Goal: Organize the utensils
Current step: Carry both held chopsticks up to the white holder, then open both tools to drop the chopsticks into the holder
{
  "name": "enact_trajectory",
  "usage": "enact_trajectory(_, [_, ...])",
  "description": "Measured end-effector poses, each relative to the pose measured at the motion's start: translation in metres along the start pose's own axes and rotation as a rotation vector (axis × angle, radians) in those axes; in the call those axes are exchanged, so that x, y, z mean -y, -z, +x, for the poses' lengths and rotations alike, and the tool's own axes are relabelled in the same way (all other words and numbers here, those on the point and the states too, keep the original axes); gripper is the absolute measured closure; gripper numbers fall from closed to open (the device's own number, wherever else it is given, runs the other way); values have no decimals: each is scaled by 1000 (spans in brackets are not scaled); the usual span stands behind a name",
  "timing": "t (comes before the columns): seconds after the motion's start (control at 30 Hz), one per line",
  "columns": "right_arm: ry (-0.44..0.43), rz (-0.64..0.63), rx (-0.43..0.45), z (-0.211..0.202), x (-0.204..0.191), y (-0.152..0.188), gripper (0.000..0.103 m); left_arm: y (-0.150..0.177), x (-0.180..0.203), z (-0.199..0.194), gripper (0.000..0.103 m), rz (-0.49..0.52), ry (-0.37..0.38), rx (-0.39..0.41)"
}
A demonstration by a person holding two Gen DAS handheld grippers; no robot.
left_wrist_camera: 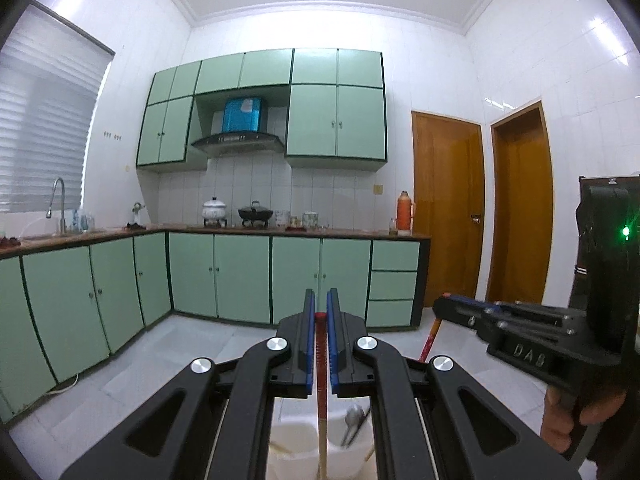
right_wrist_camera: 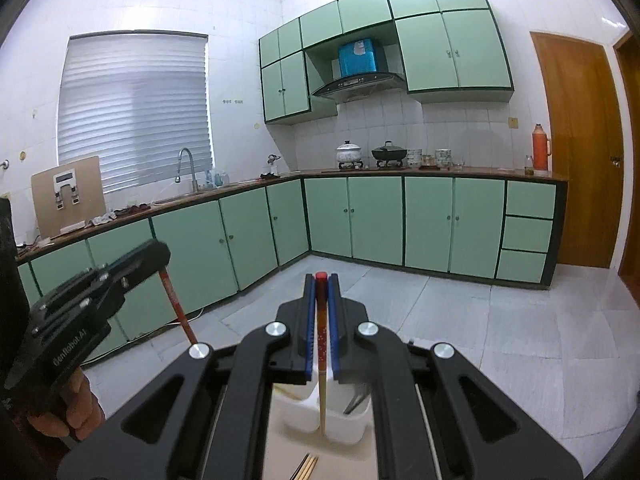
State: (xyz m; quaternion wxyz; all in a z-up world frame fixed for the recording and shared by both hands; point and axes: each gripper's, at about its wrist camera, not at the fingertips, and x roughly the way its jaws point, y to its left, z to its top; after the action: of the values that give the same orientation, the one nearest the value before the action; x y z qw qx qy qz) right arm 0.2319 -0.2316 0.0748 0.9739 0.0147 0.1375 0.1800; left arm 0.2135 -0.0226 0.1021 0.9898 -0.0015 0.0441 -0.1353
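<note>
Open floor ahead of you: pale tiles (right_wrist_camera: 460, 320) run clear to the L-shaped run of green base cabinets (right_wrist_camera: 376, 220), with the counter edge (right_wrist_camera: 400, 173) above them and 2 wooden doors (left_wrist_camera: 448, 212) closing the far right. The window blind (right_wrist_camera: 136, 108) and sink tap (right_wrist_camera: 186, 166) sit along the left wall; the range hood (left_wrist_camera: 238, 142) hangs between the upper cabinets. Close under both cameras stands a white utensil holder (right_wrist_camera: 300, 416), its rim just below your jaws; a metal spoon (left_wrist_camera: 354, 418) and dark sticks lean in its right compartment, and loose pale chopsticks (right_wrist_camera: 306, 468) lie on the surface nearest you. Your left gripper (left_wrist_camera: 321, 316) is clenched on 1 red-tipped chopstick (left_wrist_camera: 321, 360), which stands upright between the blue pads (left_wrist_camera: 310, 344), red end at the fingertips, pale end hanging down over the holder; whether that end touches the holder you cannot tell. Your right gripper (right_wrist_camera: 321, 288) is likewise clamped on a second red-tipped chopstick (right_wrist_camera: 322, 344), upright, its lower end hanging in front of the holder's divider. The left points about level, the right tips slightly down. Each gripper shows in the other's view, side by side and apart, with your hand (left_wrist_camera: 560, 420) wrapped round the right handle and your other hand (right_wrist_camera: 68, 408) round the left.
</note>
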Motion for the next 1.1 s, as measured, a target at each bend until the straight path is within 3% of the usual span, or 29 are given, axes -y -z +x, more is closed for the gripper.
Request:
enact_trajectory(0.2, [17,-10,-2,40,11,-9,98,-6,-8,40,98,0,-19,27])
enact_trajectory(0.33, [25,-10,-19,65,18,-4,98,6,-16,71,98,-16,-38,2])
enact_trajectory(0.53, [31,12,-90,99,27,27,98,42,-28,109,98,-40,-54,-93])
enact_trajectory(0.77, [37,21,-150,109,23,56,91,71,-34,115,96,-42,-58,-182])
enact_trajectory(0.83, [50,21,-130,101,22,57,78,71,-34,107,89,-41,-55,-177])
enact_trajectory(0.9, [70,15,-99,89,21,55,63,67,-33,97,74,-37,-58,-162])
enact_trajectory(1.1, [133,-33,-23,39,16,57,36,54,-27,45,53,-25,-73,-118])
